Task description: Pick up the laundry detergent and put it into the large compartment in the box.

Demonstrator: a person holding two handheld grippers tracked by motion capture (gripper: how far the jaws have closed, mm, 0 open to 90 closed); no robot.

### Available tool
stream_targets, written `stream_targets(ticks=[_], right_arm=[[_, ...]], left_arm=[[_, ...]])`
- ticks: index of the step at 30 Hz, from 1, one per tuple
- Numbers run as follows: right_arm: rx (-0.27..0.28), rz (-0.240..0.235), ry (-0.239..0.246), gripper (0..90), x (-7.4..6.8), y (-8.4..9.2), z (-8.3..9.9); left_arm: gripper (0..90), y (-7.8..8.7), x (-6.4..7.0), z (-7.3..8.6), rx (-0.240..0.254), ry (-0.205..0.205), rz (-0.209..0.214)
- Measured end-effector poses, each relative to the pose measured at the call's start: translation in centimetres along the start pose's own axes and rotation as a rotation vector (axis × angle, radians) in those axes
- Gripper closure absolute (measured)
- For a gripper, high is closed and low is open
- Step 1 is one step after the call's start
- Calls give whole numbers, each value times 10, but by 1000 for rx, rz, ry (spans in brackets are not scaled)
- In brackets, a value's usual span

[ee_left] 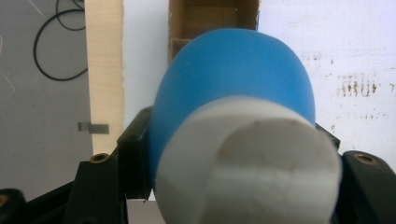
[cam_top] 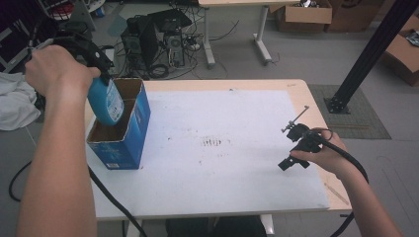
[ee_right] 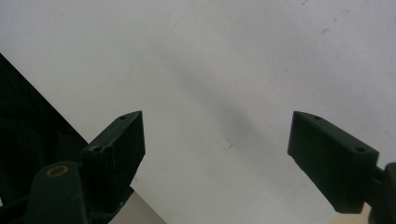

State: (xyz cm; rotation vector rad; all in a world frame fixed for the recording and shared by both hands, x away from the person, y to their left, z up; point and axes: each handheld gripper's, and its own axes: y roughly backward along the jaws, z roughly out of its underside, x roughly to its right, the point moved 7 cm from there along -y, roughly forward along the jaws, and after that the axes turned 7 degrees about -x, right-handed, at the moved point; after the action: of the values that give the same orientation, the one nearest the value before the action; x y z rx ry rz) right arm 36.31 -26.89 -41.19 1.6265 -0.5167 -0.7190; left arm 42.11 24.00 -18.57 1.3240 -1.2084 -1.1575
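We saw the left gripper [cam_top: 101,74] at upper left of the high view, jaws clamped on a blue bottle [cam_top: 105,100]. Bottle hung tilted, base down, over the open top of a blue cardboard box [cam_top: 129,133] with a brown interior. Bottle bottom sat at or just inside the box mouth; we couldn't tell if it touched the cardboard.

In the left gripper view the bottle [ee_left: 236,84] took the centre of the frame, white cap [ee_left: 250,172] nearest the camera, black jaws pressed on both sides of it. Box opening [ee_left: 212,21] showed at top centre behind the bottle, with an inner divider visible.

The right gripper [cam_top: 296,148] was at right centre of the high view, low over the white table mat [cam_top: 222,168], well apart from the box. In the right gripper view its 2 jaws stood wide apart over bare white surface [ee_right: 224,60], nothing between them.

Surroundings: the box stood at the mat's left edge, near the wooden table rim [cam_top: 316,106]. Dark smudge marks [cam_top: 213,142] sat mid-mat. Beyond the table, top of frame: a black computer tower [cam_top: 148,42] with tangled cables, table legs [cam_top: 262,34], cardboard boxes [cam_top: 304,15] at upper right, a black post [cam_top: 373,47] slanting down to a floor mat. White cloth [cam_top: 15,106] lay at far left. Nothing lay between bottle and box mouth.
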Motion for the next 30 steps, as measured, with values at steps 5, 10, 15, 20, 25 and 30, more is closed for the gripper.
stream_targets(ticks=[5, 10, 15, 20, 25, 30], right_arm=[[0, -1, -3, 193, 2, 0, 1], [-1, -5, -6, 193, 2, -2, 2], [-1, -7, -5, 193, 3, -4, 2], [-4, -9, -5, 193, 4, -6, 2], [-6, -11, -3, 194, 4, -7, 1], [-10, -12, -5, 194, 4, -9, 1]], left_arm=[[372, -12, 1, 0, -15, 11, 3], [372, -28, -1, -1, -25, 28, -2], [372, -40, -2, -2, -35, 29, -4], [373, -58, -4, -1, -51, 35, 3], [373, -79, -7, 0, -73, 43, 16], [373, -97, -7, 0, -96, 38, 15]])
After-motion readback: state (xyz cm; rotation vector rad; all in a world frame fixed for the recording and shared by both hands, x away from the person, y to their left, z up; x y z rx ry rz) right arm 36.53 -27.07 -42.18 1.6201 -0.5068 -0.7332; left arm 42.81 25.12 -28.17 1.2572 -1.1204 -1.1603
